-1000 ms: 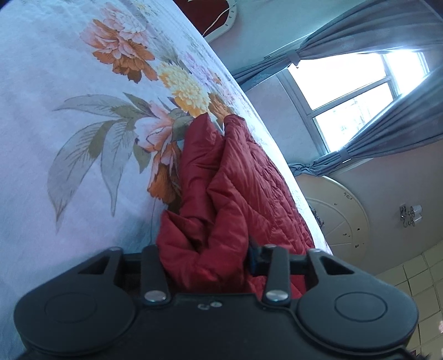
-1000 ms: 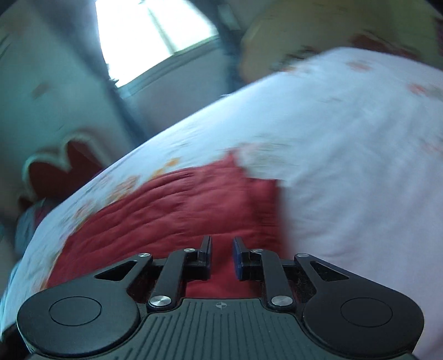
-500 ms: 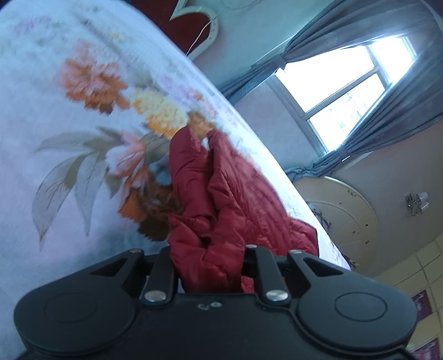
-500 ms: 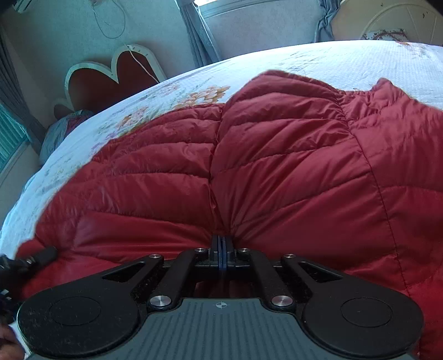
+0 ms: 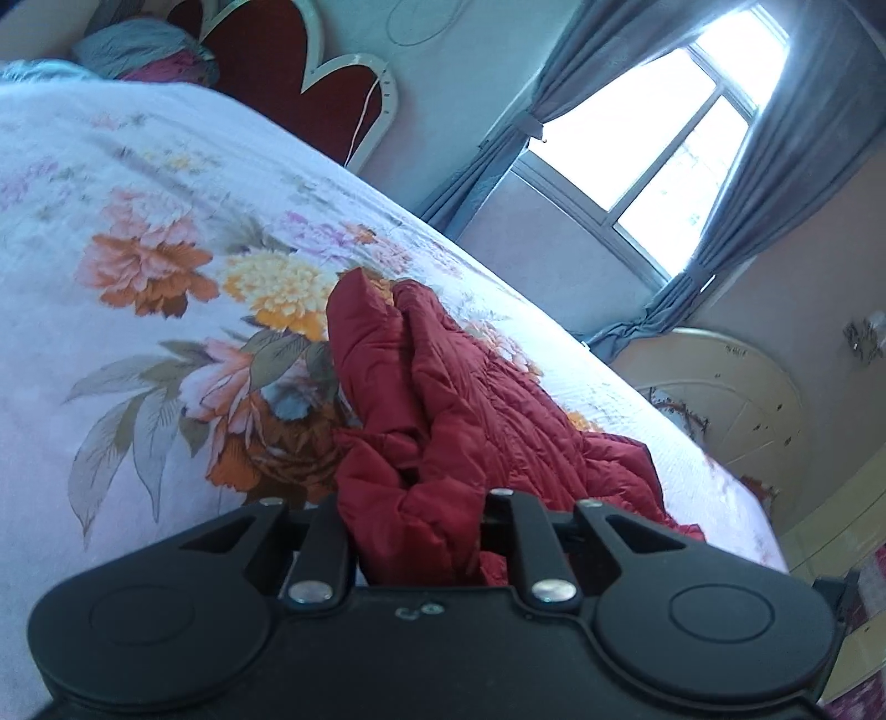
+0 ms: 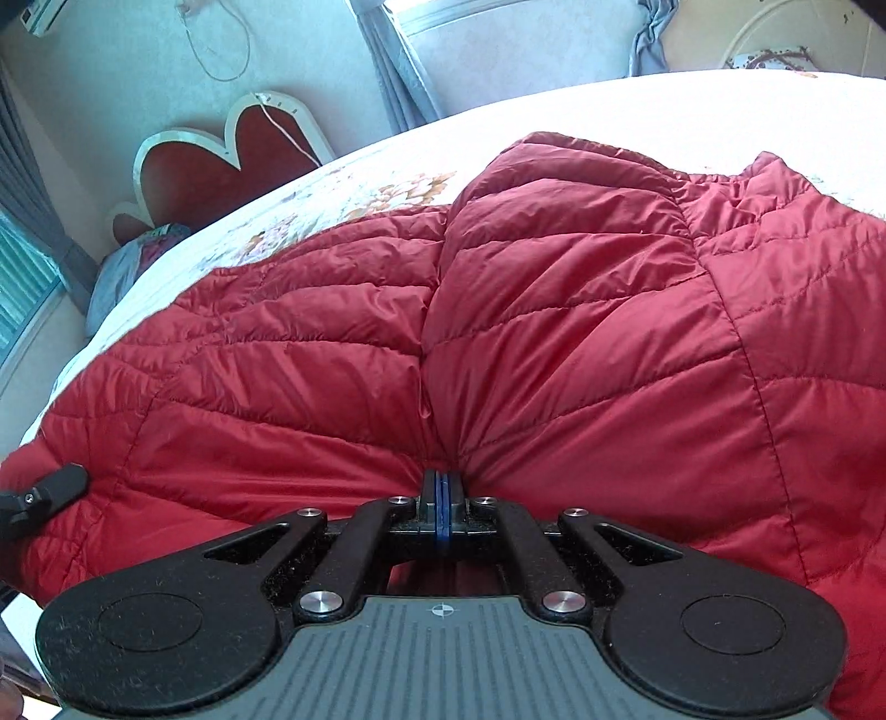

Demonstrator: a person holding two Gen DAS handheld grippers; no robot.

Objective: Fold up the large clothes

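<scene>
A red quilted down jacket [image 6: 554,332] lies spread on a bed with a white floral sheet [image 5: 138,249]. In the left wrist view the jacket [image 5: 443,399] is bunched, and my left gripper [image 5: 415,531] is shut on a thick wad of its fabric. My right gripper [image 6: 441,498] is shut on the jacket's near edge, with the fabric puckering at the jaws. The tip of the left gripper [image 6: 50,487] shows at the jacket's left edge in the right wrist view.
A red heart-shaped headboard [image 6: 221,160] and a pillow [image 5: 144,52] stand at the bed's head. A window with grey curtains [image 5: 637,138] is behind the bed. A round cream footboard [image 5: 736,410] stands at the far end.
My right gripper came down onto the jacket and shut on its near edge. My left gripper closed further on the bunched fabric and the view tilted up.
</scene>
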